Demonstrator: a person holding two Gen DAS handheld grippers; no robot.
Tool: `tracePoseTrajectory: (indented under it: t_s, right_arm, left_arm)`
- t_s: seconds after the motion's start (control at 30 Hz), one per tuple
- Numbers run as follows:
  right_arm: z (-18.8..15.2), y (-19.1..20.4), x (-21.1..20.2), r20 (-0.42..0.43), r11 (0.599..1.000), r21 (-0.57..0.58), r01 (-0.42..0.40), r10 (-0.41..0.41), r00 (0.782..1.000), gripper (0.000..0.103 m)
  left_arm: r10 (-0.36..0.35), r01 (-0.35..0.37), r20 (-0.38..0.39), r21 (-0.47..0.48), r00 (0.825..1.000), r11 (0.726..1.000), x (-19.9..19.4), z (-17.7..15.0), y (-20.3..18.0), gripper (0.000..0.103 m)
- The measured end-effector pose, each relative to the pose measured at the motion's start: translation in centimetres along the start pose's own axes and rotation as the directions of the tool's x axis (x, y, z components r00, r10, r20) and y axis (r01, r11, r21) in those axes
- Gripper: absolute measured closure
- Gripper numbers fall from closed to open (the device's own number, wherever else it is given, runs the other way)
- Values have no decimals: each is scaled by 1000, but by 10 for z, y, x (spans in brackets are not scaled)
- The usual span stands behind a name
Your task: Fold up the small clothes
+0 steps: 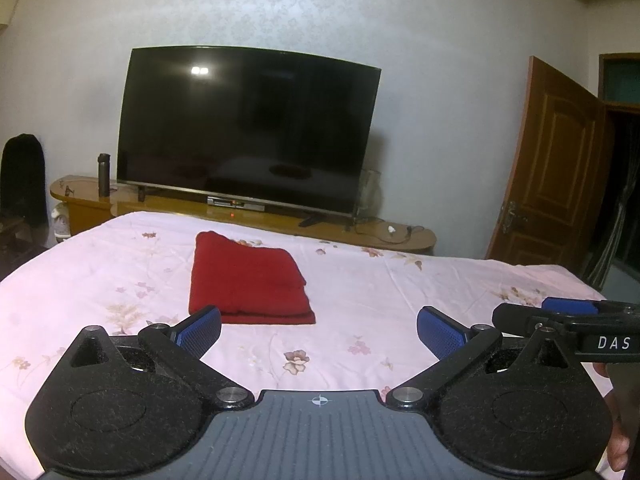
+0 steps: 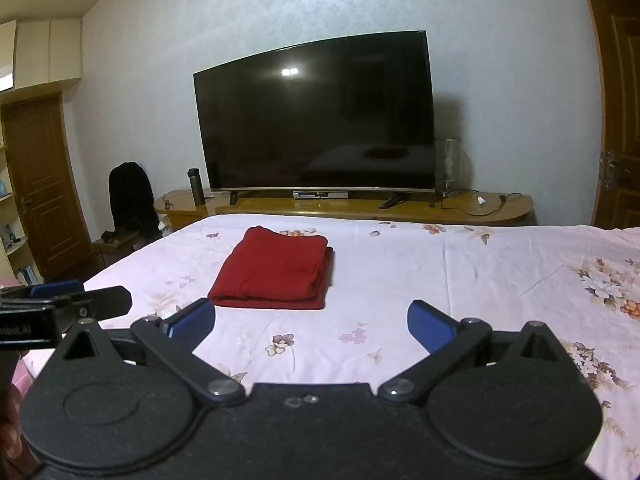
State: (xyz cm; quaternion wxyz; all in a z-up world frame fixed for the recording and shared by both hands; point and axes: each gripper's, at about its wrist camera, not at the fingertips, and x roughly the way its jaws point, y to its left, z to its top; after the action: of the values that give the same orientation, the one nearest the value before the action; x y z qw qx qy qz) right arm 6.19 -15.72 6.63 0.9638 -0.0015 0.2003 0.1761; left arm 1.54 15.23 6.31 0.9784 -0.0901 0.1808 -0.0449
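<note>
A red garment (image 1: 248, 280) (image 2: 276, 270) lies folded into a neat rectangle on the pink flowered bedsheet (image 1: 400, 292) (image 2: 460, 272). My left gripper (image 1: 318, 330) hovers just in front of the garment's near edge, open, with nothing between its blue pads. My right gripper (image 2: 312, 322) also stands open and empty, slightly right of the garment's near edge. Each gripper shows in the other's view as a black bar at the side: the right one (image 1: 560, 318) and the left one (image 2: 64, 300).
A large dark television (image 1: 248, 132) (image 2: 320, 120) stands on a low wooden cabinet (image 2: 480, 210) beyond the bed, with a dark flask (image 2: 196, 186) and cables on it. A wooden door (image 1: 552, 172) hangs open at the right. A dark chair (image 2: 130, 200) sits at the left.
</note>
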Motion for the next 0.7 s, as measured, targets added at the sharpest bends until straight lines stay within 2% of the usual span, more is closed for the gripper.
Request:
tracePoseTrajectory:
  t_s: [0.7]
  right_arm:
    - [-2,-1,3,-1,1000,0,-4,4,1000,1]
  left_arm:
    - [15,-15,3,4,1000,1000,4,0,4,0]
